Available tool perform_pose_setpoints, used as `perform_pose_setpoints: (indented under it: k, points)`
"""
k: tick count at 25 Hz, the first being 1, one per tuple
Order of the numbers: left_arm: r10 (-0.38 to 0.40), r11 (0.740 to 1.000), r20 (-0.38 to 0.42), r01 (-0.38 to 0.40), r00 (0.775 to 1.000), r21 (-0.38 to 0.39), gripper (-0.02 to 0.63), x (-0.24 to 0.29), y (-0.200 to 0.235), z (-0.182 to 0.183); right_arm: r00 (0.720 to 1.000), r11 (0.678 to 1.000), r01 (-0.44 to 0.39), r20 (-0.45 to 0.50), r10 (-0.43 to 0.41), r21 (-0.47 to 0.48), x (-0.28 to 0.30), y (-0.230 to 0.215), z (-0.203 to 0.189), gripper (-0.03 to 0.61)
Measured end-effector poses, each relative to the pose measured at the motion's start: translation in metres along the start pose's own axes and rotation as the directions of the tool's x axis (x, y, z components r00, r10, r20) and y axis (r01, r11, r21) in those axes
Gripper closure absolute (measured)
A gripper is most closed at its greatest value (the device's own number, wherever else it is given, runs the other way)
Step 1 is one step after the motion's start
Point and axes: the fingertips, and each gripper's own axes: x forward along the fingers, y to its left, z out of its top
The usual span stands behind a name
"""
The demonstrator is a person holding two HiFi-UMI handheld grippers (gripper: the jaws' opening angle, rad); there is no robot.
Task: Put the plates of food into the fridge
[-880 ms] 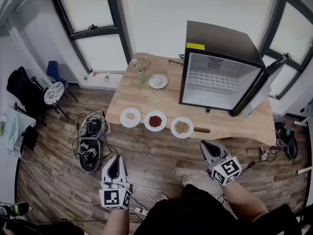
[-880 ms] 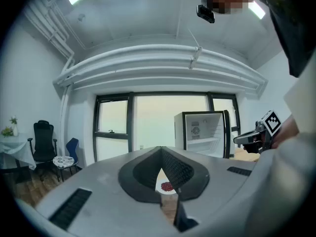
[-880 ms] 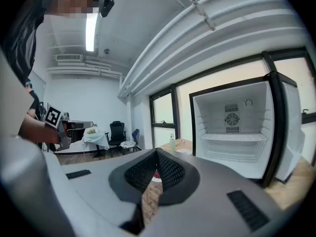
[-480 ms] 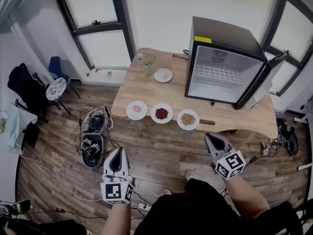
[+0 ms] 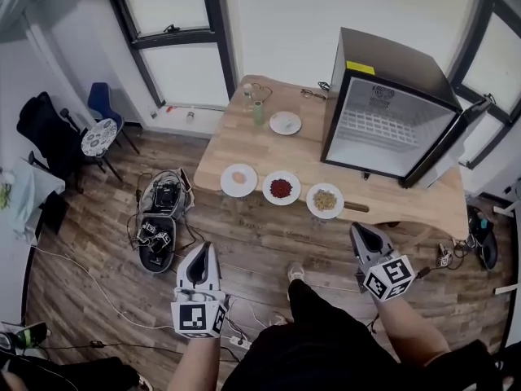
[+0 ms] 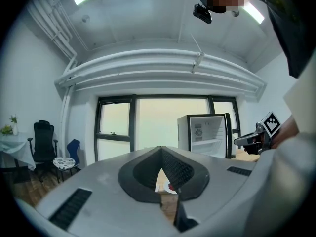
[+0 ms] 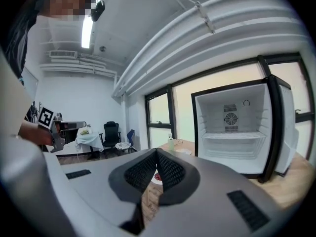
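A person stands on the wood-plank floor (image 5: 98, 292) facing a wooden worktop (image 5: 236, 141), a hand-held tool in each hand, both held low and well short of the worktop's near edge. The left tool (image 5: 203, 248) has its jaws pressed together at the tips with nothing pinched between them, and it points level toward the windows. The right tool (image 5: 359, 229) is likewise pressed together and holds nothing, tipped slightly downward toward the fridge (image 5: 383, 63). Three white plates sit in a row along the near edge of the worktop: a plate with a pale orange piece (image 5: 238, 179) on the left, a plate of red food (image 5: 281, 188) in the middle and a plate of tan food (image 5: 325, 200) on the right, each just beside its neighbour. A fourth small plate (image 5: 285, 122) lies farther back, near a green bottle (image 5: 258, 112). The black fridge stands on the right part of the worktop, its door (image 5: 456, 141) swung open to the right and its white interior with a wire shelf facing the plates. Left of the worktop, open bags of gear (image 5: 159, 222) and cables lie on the floor, and a blue chair (image 5: 103, 104) stands by the far-left window.
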Motion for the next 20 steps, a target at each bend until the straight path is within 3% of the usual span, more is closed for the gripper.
perform_pose_setpoints:
  k: [9, 20]
  points:
    - [0.042, 0.998, -0.003, -0.042, 0.999, 0.037, 0.609, 0.053, 0.026, 0.017, 0.995, 0.996, -0.093, 0.048, 0.092, 0.017, 0.096, -0.010, 0.022, 0.557]
    - [0.043, 0.996, -0.020, -0.041, 0.999, 0.085, 0.609, 0.168, 0.030, 0.038, 0.988, 0.990, -0.137, 0.072, 0.134, 0.033, 0.184, -0.081, 0.047, 0.557]
